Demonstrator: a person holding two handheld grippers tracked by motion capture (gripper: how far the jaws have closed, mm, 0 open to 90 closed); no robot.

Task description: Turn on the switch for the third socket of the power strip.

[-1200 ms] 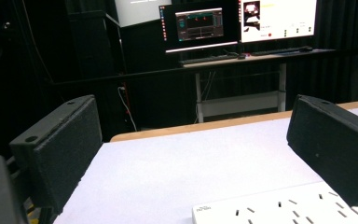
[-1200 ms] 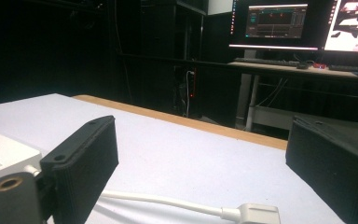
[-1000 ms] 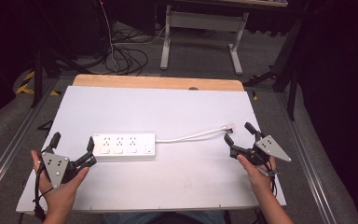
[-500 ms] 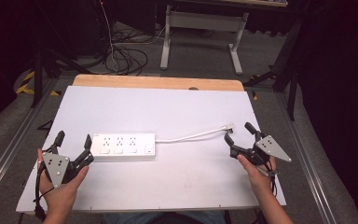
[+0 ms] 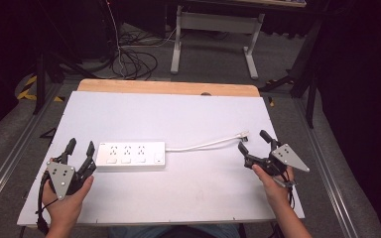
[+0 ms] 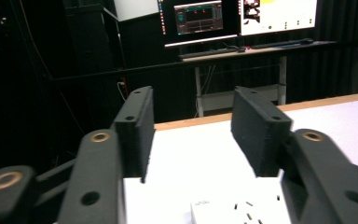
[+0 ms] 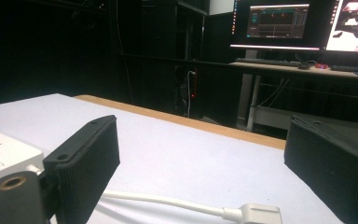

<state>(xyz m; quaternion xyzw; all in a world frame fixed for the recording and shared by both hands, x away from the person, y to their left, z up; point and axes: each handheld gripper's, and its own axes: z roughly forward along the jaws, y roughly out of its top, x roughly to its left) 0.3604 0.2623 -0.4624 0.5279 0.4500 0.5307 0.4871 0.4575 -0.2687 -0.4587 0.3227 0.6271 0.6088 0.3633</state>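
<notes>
A white power strip (image 5: 131, 155) lies left of the table's middle, and its white cable (image 5: 206, 145) runs right to a white plug (image 5: 242, 134). My left gripper (image 5: 80, 148) is open just left of the strip, held in a hand. In the left gripper view the strip's end (image 6: 235, 211) shows low between the jaws, and my left gripper (image 6: 191, 135) holds nothing. My right gripper (image 5: 254, 141) is open just right of the plug. In the right gripper view the plug (image 7: 261, 214) and cable (image 7: 163, 200) lie between the wide-apart jaws of my right gripper (image 7: 205, 154).
The white tabletop (image 5: 178, 114) has a wooden strip (image 5: 168, 88) along its far edge. Beyond it stand a desk frame (image 5: 213, 34) and loose cables (image 5: 134, 57) on the floor. Monitors (image 6: 235, 16) glow on a far desk.
My left gripper has shifted slightly right, closer to the strip's left end. The right gripper, strip and plug have stayed put.
</notes>
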